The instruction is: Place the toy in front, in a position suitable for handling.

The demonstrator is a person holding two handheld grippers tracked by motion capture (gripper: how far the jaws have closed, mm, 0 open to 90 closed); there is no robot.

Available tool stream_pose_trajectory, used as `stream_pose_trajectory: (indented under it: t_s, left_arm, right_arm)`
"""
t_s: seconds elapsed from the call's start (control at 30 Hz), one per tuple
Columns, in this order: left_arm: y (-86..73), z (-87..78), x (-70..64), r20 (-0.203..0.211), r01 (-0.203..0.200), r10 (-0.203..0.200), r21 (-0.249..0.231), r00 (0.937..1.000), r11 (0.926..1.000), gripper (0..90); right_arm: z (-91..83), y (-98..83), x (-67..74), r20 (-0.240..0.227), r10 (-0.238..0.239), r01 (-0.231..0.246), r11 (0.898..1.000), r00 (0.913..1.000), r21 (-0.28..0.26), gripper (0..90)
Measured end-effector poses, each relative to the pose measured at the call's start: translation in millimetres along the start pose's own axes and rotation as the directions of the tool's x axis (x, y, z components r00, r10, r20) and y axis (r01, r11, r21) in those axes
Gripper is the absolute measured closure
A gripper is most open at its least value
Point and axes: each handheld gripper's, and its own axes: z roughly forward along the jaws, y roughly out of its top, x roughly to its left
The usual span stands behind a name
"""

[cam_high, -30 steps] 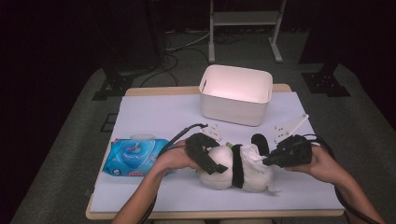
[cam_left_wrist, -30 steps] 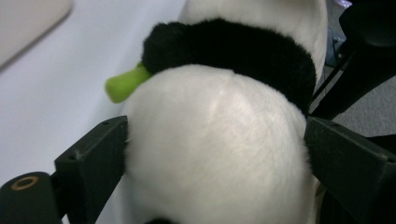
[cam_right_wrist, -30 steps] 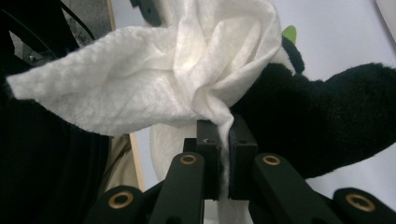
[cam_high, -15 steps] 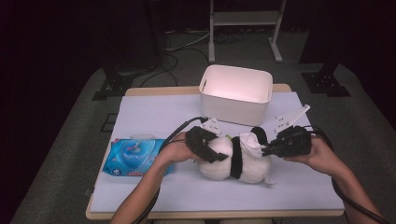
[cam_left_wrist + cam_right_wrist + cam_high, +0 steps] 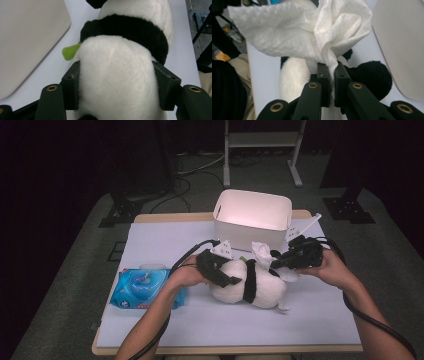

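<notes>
A black-and-white panda plush (image 5: 260,290) lies on its side in the middle of the table. My left gripper (image 5: 227,279) has just been closing its jaws, and they now press on both sides of the panda's white body (image 5: 117,82). A green piece (image 5: 70,51) sticks out from the plush. My right gripper (image 5: 274,262) is shut on a crumpled white wipe (image 5: 262,254) just above the panda's right end. In the right gripper view the wipe (image 5: 294,32) fans out above the pinched jaws, with the panda's black ear (image 5: 372,77) behind them.
A white bin (image 5: 252,215) stands open just behind the plush, close to both grippers. A blue pack of wet wipes (image 5: 142,287) lies at the left by the left forearm. A pale mat (image 5: 165,240) covers the table.
The left jaws closed onto the panda's body. The right gripper carried the wipe away from the near edge and a little up, toward the bin; the plush shifted with them.
</notes>
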Motion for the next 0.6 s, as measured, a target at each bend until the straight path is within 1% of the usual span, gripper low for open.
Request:
stream_pose_trajectory:
  t_s: [0.03,0.1,0.17,0.2,0.23,0.3,0.37,0.4,0.43,0.47,0.5,0.57,0.6]
  left_arm:
    - [-1.4,0.3,-1.9,0.002,0.011,-0.011,-0.003,0.9999,0.9999,33.6]
    - [-2.4,0.2,-2.7,0.005,0.012,-0.012,-0.002,0.9999,0.9999,31.1]
    - [-4.9,0.3,-6.2,0.020,0.020,-0.020,0.015,0.9996,0.9997,28.6]
    - [-5.2,-0.4,-6.7,0.032,0.015,-0.015,0.024,0.9994,0.9996,27.6]
    - [-5.2,-0.9,-8.4,0.036,0.024,-0.024,0.021,0.9991,0.9995,26.4]
    - [-4.6,-2.4,-9.8,0.047,0.017,-0.018,0.032,0.9987,0.9993,25.9]
    - [-2.9,-3.9,-11.6,0.054,0.019,-0.021,0.034,0.9983,0.9992,24.6]
    - [-2.0,-4.7,-11.9,0.058,0.015,-0.016,0.033,0.9982,0.9993,24.3]
    - [-1.5,-5.3,-11.9,0.062,0.015,-0.017,0.030,0.9979,0.9994,24.3]
    - [-1.0,-6.0,-11.7,0.070,0.019,-0.020,0.028,0.9974,0.9994,24.3]
    - [-1.0,-6.0,-11.7,0.070,0.019,-0.020,0.028,0.9974,0.9994,24.3]
    - [0.2,-7.5,-11.9,0.076,0.022,-0.023,0.023,0.9968,0.9995,24.4]
    - [1.7,-8.9,-12.7,0.081,0.023,-0.025,0.018,0.9964,0.9996,24.5]
  right_arm:
    - [2.6,-0.7,0.5,-0.010,-0.004,0.004,1.000,0.9999,0.004,85.4]
    - [5.9,-1.9,4.2,-0.010,-0.013,0.013,1.000,0.9999,0.014,85.4]
    - [8.3,-3.6,8.2,-0.019,-0.023,0.023,1.000,0.9996,0.016,85.4]
    - [9.3,-4.5,10.4,-0.025,-0.021,0.022,1.000,0.9995,0.020,85.4]
    - [10.1,-5.5,12.5,-0.031,-0.025,0.025,0.999,0.9992,0.026,85.4]
    - [10.8,-7.3,18.1,-0.031,-0.034,0.035,0.999,0.9989,0.032,85.5]
    - [11.4,-9.1,21.7,-0.032,-0.043,0.044,0.998,0.9986,0.036,85.5]
    - [11.2,-10.4,24.5,-0.031,-0.038,0.039,0.999,0.9988,0.034,85.5]
    - [11.1,-11.8,25.5,-0.034,-0.047,0.048,0.998,0.9983,0.034,85.6]
    - [10.9,-12.8,26.6,-0.038,-0.047,0.048,0.998,0.9982,0.036,85.5]
    - [10.5,-14.2,28.2,-0.041,-0.036,0.038,0.999,0.9985,0.034,85.6]
    - [10.2,-15.9,28.6,-0.042,-0.043,0.044,0.999,0.9982,0.031,85.6]
    - [10.0,-19.0,31.5,-0.053,-0.045,0.047,0.998,0.9976,0.031,85.6]
